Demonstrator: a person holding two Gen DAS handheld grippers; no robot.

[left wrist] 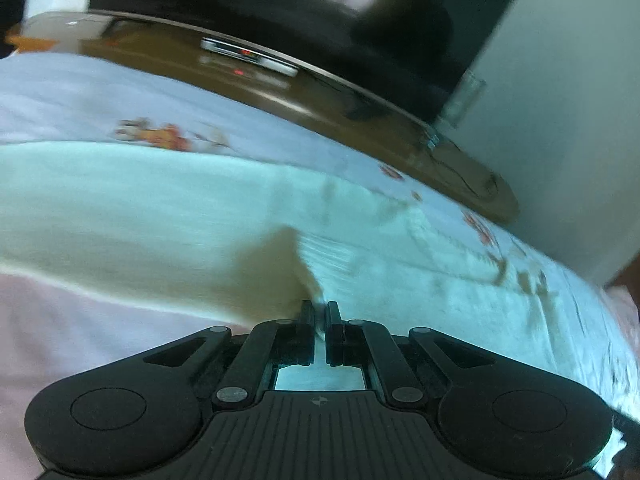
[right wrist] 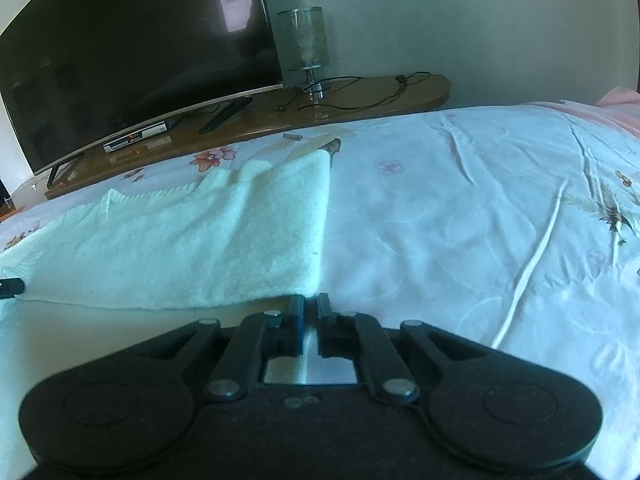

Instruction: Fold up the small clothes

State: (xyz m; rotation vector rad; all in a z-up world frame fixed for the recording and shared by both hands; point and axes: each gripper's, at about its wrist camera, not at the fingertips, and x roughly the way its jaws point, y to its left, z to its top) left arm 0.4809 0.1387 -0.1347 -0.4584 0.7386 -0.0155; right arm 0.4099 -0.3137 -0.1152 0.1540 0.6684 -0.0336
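Note:
A pale mint knitted sweater (right wrist: pixel 192 240) lies spread on the floral bed sheet (right wrist: pixel 460 208). My right gripper (right wrist: pixel 309 300) is shut on the sweater's near right corner, holding its hem. In the left wrist view the sweater (left wrist: pixel 160 208) is blurred by motion, and my left gripper (left wrist: pixel 319 308) is shut on a pinched fold of its edge, which rises to a peak just ahead of the fingers. A black tip, likely the left gripper, shows at the left edge of the right wrist view (right wrist: pixel 10 286).
Beyond the bed stands a wooden TV bench (right wrist: pixel 360 100) with a large dark TV (right wrist: pixel 132 52), a set-top box (right wrist: pixel 136 138), a remote, a glass lamp (right wrist: pixel 306 44) and cables. A white cord (right wrist: pixel 532 264) lies on the sheet at right. Pink bedding (left wrist: pixel 80 340) is near left.

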